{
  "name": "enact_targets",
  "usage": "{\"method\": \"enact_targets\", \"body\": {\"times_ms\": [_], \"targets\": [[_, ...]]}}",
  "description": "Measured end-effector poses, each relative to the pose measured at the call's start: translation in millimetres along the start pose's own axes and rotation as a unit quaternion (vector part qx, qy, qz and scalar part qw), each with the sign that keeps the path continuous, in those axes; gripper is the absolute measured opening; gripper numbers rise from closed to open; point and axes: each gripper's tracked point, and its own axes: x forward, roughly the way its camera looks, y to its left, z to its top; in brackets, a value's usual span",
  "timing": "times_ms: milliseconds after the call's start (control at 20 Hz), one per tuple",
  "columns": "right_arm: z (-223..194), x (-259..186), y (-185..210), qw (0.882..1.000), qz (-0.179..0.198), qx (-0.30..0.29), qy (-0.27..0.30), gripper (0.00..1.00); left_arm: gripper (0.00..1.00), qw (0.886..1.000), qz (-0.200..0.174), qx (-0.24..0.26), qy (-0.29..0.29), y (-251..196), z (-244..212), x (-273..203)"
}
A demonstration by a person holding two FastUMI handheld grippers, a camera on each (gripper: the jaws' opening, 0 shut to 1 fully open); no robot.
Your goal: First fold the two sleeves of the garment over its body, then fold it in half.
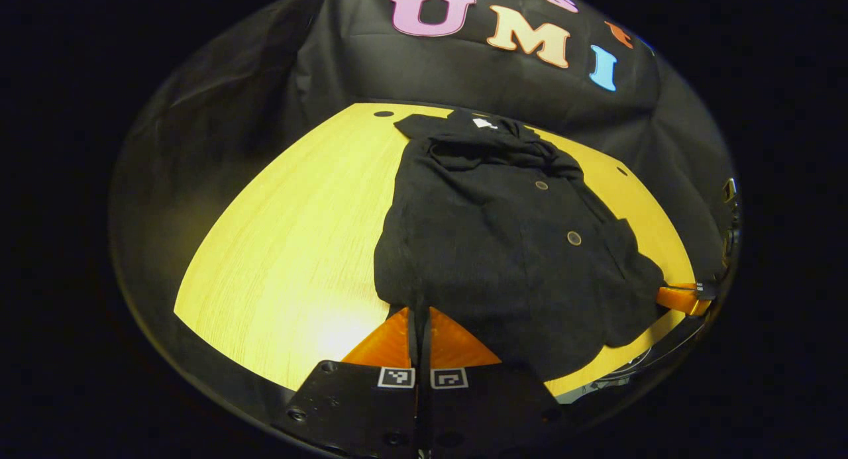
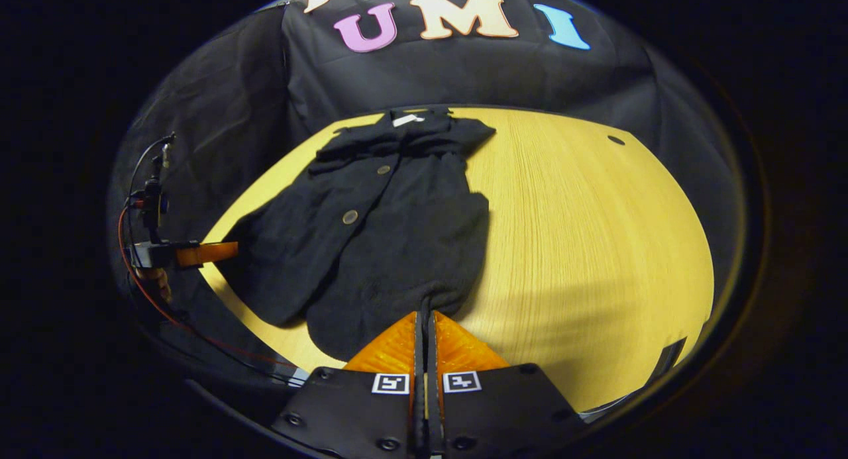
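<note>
A black buttoned garment [image 1: 503,247] lies flat on the yellow wooden table [image 1: 285,247], collar and white label at the far end, its sleeves lying folded in over the body. My left gripper [image 1: 420,311] is shut on the near hem corner. In the right gripper view the garment [image 2: 391,234] runs away from my right gripper [image 2: 426,315], which is shut on the other hem corner. Each gripper also appears in the other's view: the right gripper [image 1: 662,295] at the garment's right edge, the left gripper [image 2: 218,252] at its left edge.
The table [image 2: 583,234] has bare wood on both sides of the garment and a small dark hole [image 2: 615,140] near its far edge. Black cloth walls close behind the table. A red cable [image 2: 152,300] hangs from the left gripper.
</note>
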Motion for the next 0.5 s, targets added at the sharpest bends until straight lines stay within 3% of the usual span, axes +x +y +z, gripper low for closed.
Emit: {"method": "enact_targets", "body": {"times_ms": [300, 500], "targets": [[55, -18, 13, 0.996, 0.067, -0.023, -0.052, 0.05, 0.00, 0.999, 0.004, -0.009, -0.048, -23, 52, -11], [93, -24, 25, 0.992, 0.088, -0.035, -0.079, 0.05, 0.00, 0.996, 0.012, -0.001, -0.087, -22, 102, -15]]}}
